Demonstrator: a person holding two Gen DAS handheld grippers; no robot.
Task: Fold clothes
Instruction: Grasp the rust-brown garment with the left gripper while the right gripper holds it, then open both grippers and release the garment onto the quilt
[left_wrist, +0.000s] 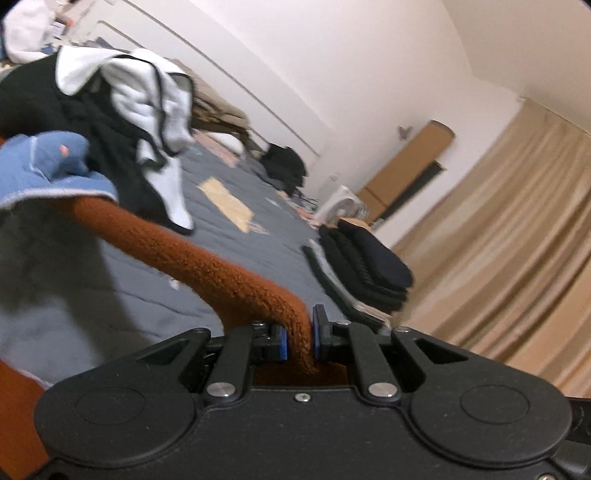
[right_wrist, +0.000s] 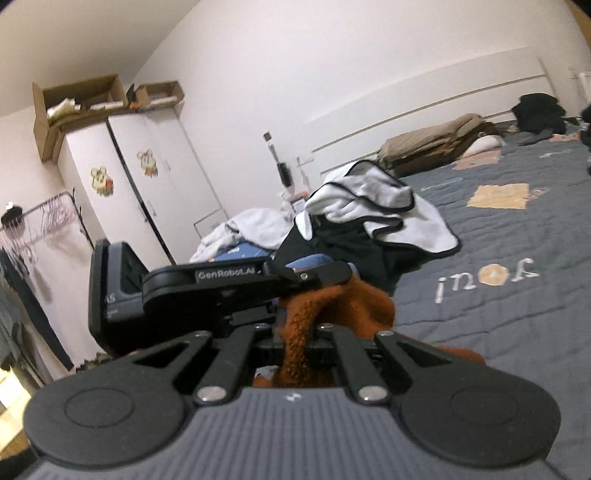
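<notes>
Both grippers have hold of one rust-brown fleecy garment (left_wrist: 207, 258), raised off the grey patchwork quilt of the bed (left_wrist: 229, 254). The left gripper (left_wrist: 300, 338) has its blue-padded fingers nearly closed on a thick edge of the cloth, which runs away from it in a taut band. The right gripper (right_wrist: 297, 341) is clamped tight on another bunch of the same garment (right_wrist: 332, 306). The step in hand looks like picking up and spreading the garment before the first fold. Next, the two grippers would need to move apart to stretch the edge straight, then lay it flat on a bare part of the quilt, clear of the unsorted heap.

Only the left wrist view shows a finished stack of dark folded clothes (left_wrist: 365, 266) by the beige curtain (left_wrist: 517, 236). Only the right wrist view shows the other gripper from the side, the white wardrobe (right_wrist: 140, 177), and the black-and-white garments of the heap (right_wrist: 380, 218) from the front.
</notes>
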